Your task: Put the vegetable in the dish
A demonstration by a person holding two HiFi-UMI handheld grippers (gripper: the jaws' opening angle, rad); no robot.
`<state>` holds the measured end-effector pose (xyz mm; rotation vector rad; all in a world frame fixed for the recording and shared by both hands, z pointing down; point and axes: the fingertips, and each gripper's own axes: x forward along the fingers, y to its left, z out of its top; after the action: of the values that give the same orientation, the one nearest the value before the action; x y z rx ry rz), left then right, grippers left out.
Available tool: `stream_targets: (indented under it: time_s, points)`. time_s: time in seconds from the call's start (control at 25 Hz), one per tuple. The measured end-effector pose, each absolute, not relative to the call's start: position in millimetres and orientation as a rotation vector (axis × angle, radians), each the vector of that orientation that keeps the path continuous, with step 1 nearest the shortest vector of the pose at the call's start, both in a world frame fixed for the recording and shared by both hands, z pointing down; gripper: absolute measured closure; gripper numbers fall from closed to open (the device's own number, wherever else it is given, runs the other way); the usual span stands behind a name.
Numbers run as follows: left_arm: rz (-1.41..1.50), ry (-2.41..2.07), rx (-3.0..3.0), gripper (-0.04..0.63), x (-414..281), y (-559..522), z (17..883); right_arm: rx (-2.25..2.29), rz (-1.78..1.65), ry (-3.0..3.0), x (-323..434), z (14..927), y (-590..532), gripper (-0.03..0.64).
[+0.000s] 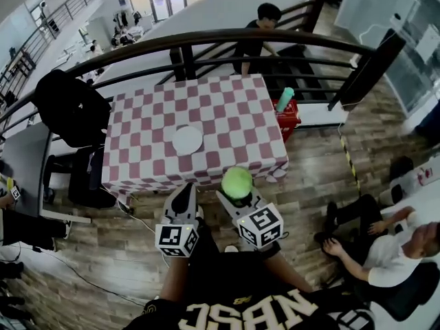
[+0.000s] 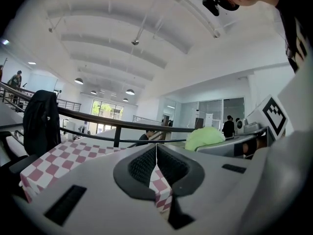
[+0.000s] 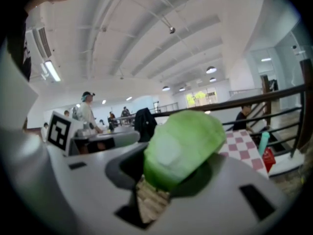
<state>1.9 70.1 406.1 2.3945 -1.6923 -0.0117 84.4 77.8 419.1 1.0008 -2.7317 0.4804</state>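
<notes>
A light green leafy vegetable (image 1: 237,182) is clamped in my right gripper (image 1: 236,191), held in the air in front of the near edge of the checked table (image 1: 234,108). The right gripper view shows the vegetable (image 3: 183,148) filling the gap between the jaws. A white round dish (image 1: 187,140) lies near the middle of the table. My left gripper (image 1: 184,196) hovers left of the right one, jaws pressed together with nothing between them (image 2: 156,165). The vegetable (image 2: 210,137) shows to the right in the left gripper view.
A dark curved railing (image 1: 206,43) runs behind the table. A black jacket (image 1: 69,105) hangs over a chair at the table's left. A red basket (image 1: 287,115) with a teal bottle (image 1: 285,98) stands at the right. A person (image 1: 385,246) sits on the floor at the right.
</notes>
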Motion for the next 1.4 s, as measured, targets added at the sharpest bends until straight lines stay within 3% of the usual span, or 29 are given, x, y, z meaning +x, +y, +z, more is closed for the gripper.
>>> stream_targets:
  time_s: [0.28,0.52,0.92,1.16,1.4]
  points:
    - [-0.021,-1.572,2.505,0.569,-17,-26,389,1.109,0.578,-2.706,64,417,-6,0.479]
    - [-0.041,-1.496,2.546,0.569,-77,-85,380,1.158,0.616,-2.704,4,409,-59,0.479]
    - [0.012,-1.301,2.528,0.569,-124,-140,432,1.201,0.81,-2.628,-23,462,-95,0.479]
    - [0.059,-1.307,2.481,0.569,-152,-170,467,1.112,1.051,-2.645,-26,507,-134,0.479]
    - [0.13,-1.186,2.408,0.569,-158,-194,502,0.727,1.394,-2.759,-44,538,-150,0.479]
